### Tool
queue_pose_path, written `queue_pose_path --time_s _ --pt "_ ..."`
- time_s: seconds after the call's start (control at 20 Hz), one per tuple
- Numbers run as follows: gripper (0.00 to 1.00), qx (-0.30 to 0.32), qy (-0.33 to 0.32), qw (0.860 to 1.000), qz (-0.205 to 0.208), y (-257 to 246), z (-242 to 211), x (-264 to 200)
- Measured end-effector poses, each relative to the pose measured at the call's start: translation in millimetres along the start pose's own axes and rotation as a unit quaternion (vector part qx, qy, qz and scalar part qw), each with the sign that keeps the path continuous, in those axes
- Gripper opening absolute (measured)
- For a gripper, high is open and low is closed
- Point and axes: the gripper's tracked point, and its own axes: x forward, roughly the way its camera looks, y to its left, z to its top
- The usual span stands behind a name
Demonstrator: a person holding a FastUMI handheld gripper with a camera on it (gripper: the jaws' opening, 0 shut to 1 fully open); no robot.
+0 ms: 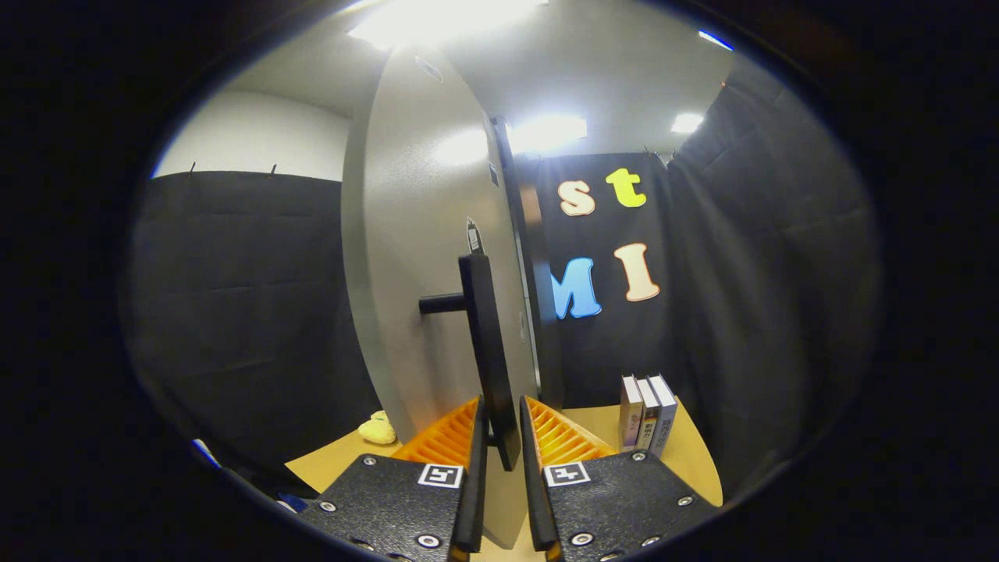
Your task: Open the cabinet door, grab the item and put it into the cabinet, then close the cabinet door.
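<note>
Claw (499,437) fingers flank the cabinet door (406,257) handle (488,351) between them.

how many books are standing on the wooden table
3. The three upright books stand side by side on the light wooden table, beyond the gripper and right of the grey cabinet door, whose black bar handle sits between the jaws. Others may be hidden.

Gripper (499,437) level, jaws narrowed, both pressing on door handle (488,351).
</note>
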Motion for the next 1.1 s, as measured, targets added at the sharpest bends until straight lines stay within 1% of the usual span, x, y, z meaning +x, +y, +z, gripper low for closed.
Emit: queue_pose_path --time_s 0.1,0.15,0.2,0.25,0.3,0.35,0.4,0.45,0.55,0.7,0.8,0.9,0.95,1.1 --pt "0.32 0.014 -0.002 1.0 -0.017 -8 -2 4" --pt "0.45 0.021 -0.006 0.999 -0.034 -16 -1 3" --pt "0.49 0.027 -0.011 0.998 -0.054 -23 -1 1" --pt "0.61 0.035 -0.011 0.997 -0.073 -28 -3 -3" --pt "0.68 0.042 -0.014 0.995 -0.091 -33 -3 -6" --pt "0.81 0.045 -0.017 0.993 -0.107 -36 -3 -9" --pt "0.86 0.043 -0.02 0.992 -0.116 -35 -3 -12" --pt "0.92 0.037 -0.028 0.991 -0.128 -35 -1 -15" --pt "0.97 0.019 -0.054 0.987 -0.148 -30 6 -30" --pt "0.95 -0.004 -0.096 0.979 -0.182 -21 7 -65" --pt "0.95 -0.007 -0.105 0.975 -0.193 -6 -11 -88" --pt "0.95 -0.013 -0.098 0.974 -0.205 8 -38 -104" --pt "0.95 -0.016 -0.089 0.974 -0.207 18 -59 -106" --pt "0.95 -0.012 -0.053 0.98 -0.193 55 -127 -102"
